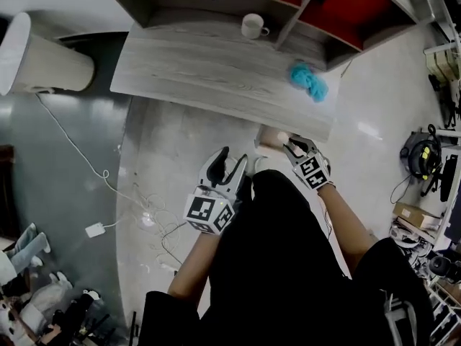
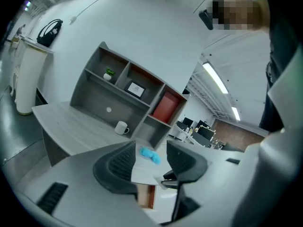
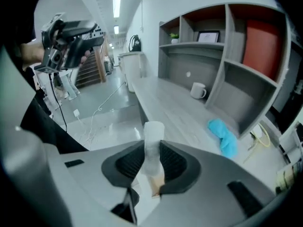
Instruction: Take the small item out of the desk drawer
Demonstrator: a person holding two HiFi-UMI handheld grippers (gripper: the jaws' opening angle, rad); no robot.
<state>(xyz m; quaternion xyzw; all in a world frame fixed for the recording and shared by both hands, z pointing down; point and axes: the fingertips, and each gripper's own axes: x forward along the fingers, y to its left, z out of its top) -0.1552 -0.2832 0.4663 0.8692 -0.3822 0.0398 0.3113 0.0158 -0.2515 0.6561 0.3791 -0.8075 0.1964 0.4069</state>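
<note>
Head view, from the left: the left claw (image 1: pixel 232 162) hangs with its jaws apart and nothing between them, short of the table (image 1: pixel 187 71). Just right of it, the right claw (image 1: pixel 291 148) is clamped on the small white item (image 3: pixel 152 143), held over what looks like the pulled-out drawer (image 1: pixel 267 140). The lift-out seems nearly done. Next, I'd guess, the item must be carried clear and set down on the table.

We see a pale wood-grain counter (image 1: pixel 202 71) ahead of both jaws; on it, beyond the right jaws and a little to their right, lies a blue cloth (image 1: pixel 308 81); farther ahead stands a white mug (image 1: pixel 252 26), before a grey shelf unit (image 1: pixel 144 9); left of the left jaws, a white adapter (image 1: pixel 95 230) lies on the floor (image 1: pixel 65 193).
</note>
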